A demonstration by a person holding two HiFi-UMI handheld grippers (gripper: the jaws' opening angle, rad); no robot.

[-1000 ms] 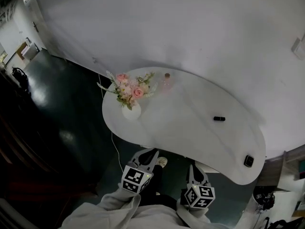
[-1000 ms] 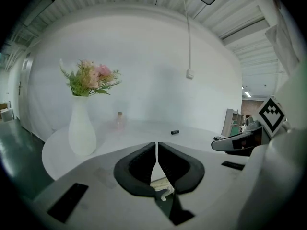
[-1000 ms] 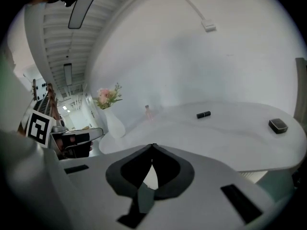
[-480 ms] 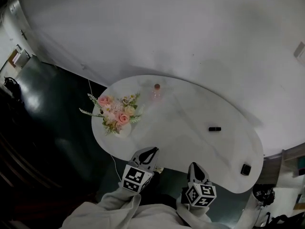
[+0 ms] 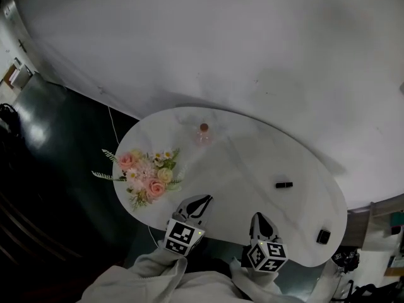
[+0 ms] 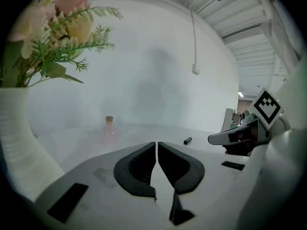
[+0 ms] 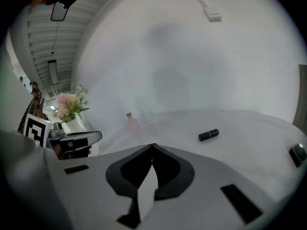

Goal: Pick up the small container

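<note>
Left tongs (image 5: pixel 203 199) and right tongs (image 5: pixel 259 218) are both clenched with nothing between the jaws, side by side over the near edge of the table (image 5: pixel 252 163). The bottle (image 5: pixel 203 133) stands upright near the far edge, well apart from both; it looks pink with a cork stopper, though haze blurs it. Flowers (image 5: pixel 146 178) sit near left, just beside the left tongs. A black tube (image 5: pixel 284 184) lies to the right, a dark square (image 5: pixel 323 236) at the right end.
</note>
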